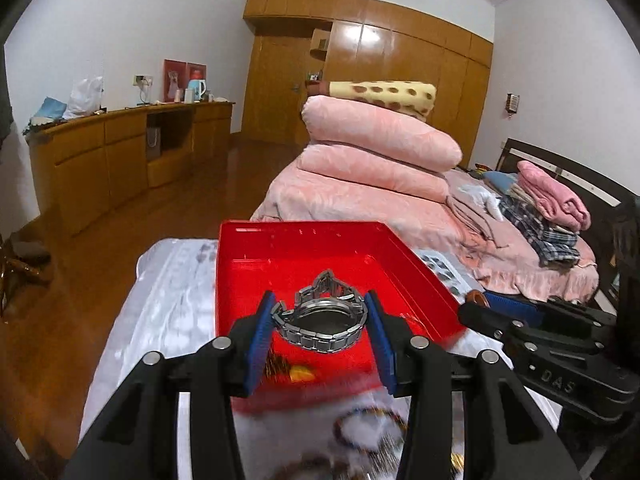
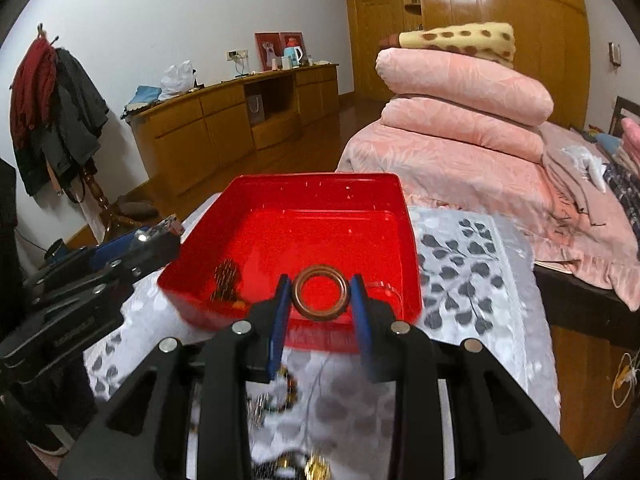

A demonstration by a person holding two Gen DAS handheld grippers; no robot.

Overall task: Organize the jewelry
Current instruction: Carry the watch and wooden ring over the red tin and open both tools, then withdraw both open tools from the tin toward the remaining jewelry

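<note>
Two grippers (loaded) above red tray [image 2: 304, 236]

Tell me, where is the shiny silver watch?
In the left wrist view, the silver watch is held between the left gripper fingers, in front of the red tray.

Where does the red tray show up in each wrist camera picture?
Left wrist view: the red tray sits at lower centre, behind the left gripper shut on a silver watch.
Right wrist view: centre, behind the right gripper shut on a brown ring.
Shared landmark: stacked pink quilts.
</note>
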